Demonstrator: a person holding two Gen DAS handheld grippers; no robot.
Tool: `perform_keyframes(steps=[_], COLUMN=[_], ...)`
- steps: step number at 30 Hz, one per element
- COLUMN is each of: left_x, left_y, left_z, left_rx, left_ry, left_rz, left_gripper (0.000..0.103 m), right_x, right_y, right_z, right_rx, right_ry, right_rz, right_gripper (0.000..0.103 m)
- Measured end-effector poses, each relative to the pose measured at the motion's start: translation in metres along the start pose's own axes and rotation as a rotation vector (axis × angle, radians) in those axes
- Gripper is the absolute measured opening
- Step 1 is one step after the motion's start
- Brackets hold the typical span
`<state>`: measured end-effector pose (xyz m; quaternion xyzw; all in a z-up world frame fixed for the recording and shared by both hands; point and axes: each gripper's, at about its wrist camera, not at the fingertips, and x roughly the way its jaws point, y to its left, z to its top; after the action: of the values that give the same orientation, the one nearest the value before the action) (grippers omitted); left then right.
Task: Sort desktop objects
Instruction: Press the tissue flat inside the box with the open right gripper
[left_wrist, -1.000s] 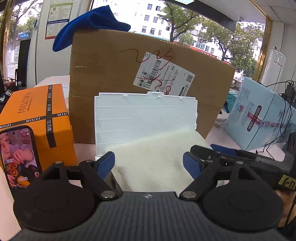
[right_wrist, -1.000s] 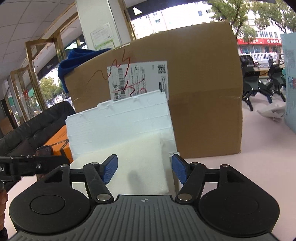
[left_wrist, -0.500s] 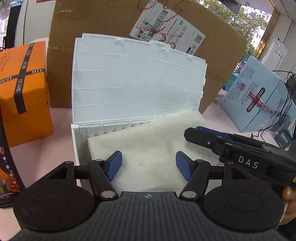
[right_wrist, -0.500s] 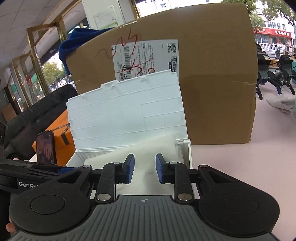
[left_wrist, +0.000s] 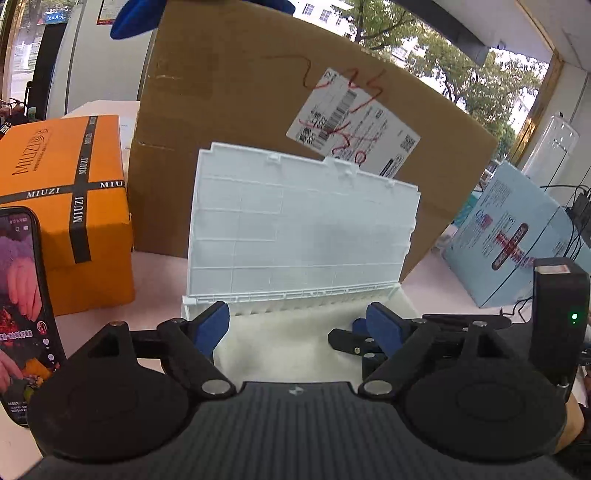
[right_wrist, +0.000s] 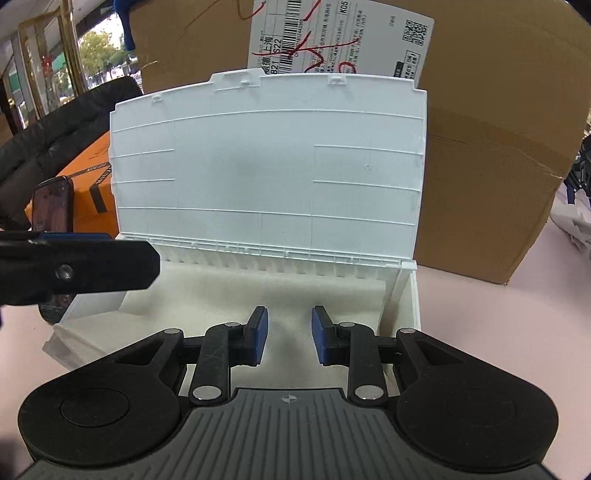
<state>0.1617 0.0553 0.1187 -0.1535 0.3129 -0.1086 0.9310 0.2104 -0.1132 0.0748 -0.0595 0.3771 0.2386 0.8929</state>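
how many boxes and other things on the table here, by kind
cardboard boxes: 1, the big brown box
orange boxes: 1, orange box
light blue boxes: 1, blue box
white plastic cases, lid up: 1, white case
foam pads inside the case: 1, foam pad
phones: 1, phone
total: 6

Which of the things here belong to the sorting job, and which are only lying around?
Belong to the job:
- white plastic box, lid upright
- white foam pad inside it
- left tongs, open over the box
- right tongs, partly open over the pad

Only lying around:
- cardboard box
- orange box
- phone
- light blue box
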Motion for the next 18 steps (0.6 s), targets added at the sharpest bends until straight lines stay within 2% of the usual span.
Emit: perform_keyframes(steps=[2, 4, 5, 10, 14, 15, 16, 18], left_x=[-0.011, -0.023, -0.028, -0.043, -0.046, -0.045, -0.044, -0.043], left_y=[0.0, -0.001, 0.0, -0.001, 0.0, 0.002, 0.003, 0.007], left_z=[0.003, 0.006, 0.007, 0.011, 0.012, 0.013, 0.013, 0.013], left_rx=[-0.014, -0.026, -0.035, -0.059, -0.079, -0.089, -0.1, -0.124], left_ry=[-0.031, -0.064, -0.079, -0.103, -0.096, -0.087, -0.079, -0.071], left_rz=[-0.005, -0.012, -0.021, -0.064, -0.083, -0.087, -0.092, -0.091], left_gripper=[0.08, 0.081, 0.081, 0.082, 0.082, 0.082, 0.082, 0.082], right_x=[-0.01, -0.017, -0.018, -0.004, 0.017, 0.022, 0.027, 0.031], right_y=[-0.004, -0.011, -0.011, 0.024, 0.041, 0.043, 0.044, 0.046], right_z=[0.008, 0.017, 0.021, 0.034, 0.032, 0.031, 0.03, 0.032], right_rx=[0.048, 0.142, 0.16, 0.031, -0.01, -0.013, -0.016, -0.01], right_ry=[0.008, 0.061, 0.104, 0.275, 0.348, 0.355, 0.362, 0.362], right_rz=[0.101, 0.229, 0.277, 0.17, 0.104, 0.09, 0.077, 0.071], right_gripper=[0.037, 0.047, 0.048, 0.048, 0.049, 0.051, 0.06, 0.065])
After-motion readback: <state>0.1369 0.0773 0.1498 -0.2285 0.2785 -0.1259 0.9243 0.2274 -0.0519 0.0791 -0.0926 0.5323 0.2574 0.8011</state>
